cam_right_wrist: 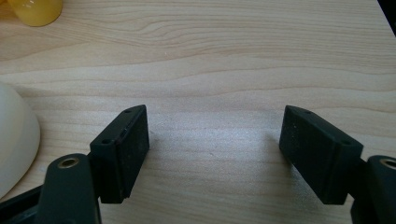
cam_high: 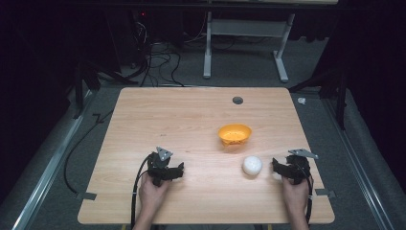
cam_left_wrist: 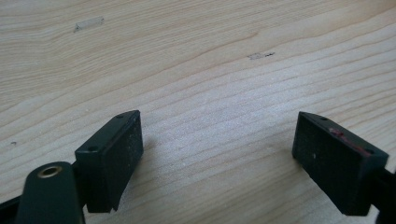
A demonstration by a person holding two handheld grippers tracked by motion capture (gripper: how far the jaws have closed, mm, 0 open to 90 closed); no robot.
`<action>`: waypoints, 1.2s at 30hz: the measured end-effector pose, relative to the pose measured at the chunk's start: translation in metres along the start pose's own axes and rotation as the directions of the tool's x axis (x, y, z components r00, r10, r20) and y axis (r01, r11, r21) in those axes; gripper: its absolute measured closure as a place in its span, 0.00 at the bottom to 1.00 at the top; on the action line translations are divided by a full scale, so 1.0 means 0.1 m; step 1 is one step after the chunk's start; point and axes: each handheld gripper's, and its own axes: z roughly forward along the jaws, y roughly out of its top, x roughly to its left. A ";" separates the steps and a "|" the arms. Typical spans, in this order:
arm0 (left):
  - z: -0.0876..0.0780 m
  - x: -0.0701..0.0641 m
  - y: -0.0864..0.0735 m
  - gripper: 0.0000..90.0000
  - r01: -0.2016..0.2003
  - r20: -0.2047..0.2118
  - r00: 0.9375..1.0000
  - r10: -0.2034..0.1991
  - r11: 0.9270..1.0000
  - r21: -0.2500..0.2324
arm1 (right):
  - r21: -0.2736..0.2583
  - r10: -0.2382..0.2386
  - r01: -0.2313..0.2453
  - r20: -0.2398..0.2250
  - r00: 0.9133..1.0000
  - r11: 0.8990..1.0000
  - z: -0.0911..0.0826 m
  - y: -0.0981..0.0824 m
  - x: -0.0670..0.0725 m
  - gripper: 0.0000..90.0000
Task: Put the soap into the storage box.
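Jaws on my left gripper (cam_high: 181, 168) and right gripper (cam_high: 276, 165) stand spread, holding nothing. I see the white ball (cam_high: 252, 165) lower right of centre, beside the right gripper, the orange bowl (cam_high: 234, 133) just above it on the wooden table (cam_high: 167, 115).

An orange bowl (cam_high: 234, 133) stands upright on the wooden table (cam_high: 182, 120), right of centre and roughly midway between the far and near edges. Its rim is slightly wavy and its opening faces up. A white ball (cam_high: 252, 165) lies on the table just nearer the near edge than the bowl and slightly toward the right edge, close to the bowl but apart from it. The ball is round, smooth and plain.
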 end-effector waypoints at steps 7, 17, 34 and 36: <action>0.00 0.00 0.00 0.19 0.000 0.000 1.000 0.000 1.000 0.000 | 0.003 -0.009 0.009 -0.006 1.000 1.000 -0.01 0.00 0.01 0.28; 0.00 0.00 0.00 0.18 0.000 0.000 1.000 0.000 1.000 0.000 | 0.001 -0.011 0.011 -0.016 1.000 1.000 -0.01 -0.01 0.02 0.28; 0.00 0.00 0.00 0.18 0.000 0.000 1.000 0.000 1.000 0.000 | 0.001 -0.043 0.043 -0.039 0.998 0.999 -0.01 0.00 0.02 0.28; 0.00 0.00 0.00 0.18 0.000 0.000 1.000 0.000 1.000 0.000 | 0.001 -0.043 0.043 -0.042 0.998 0.999 -0.01 0.00 0.03 0.27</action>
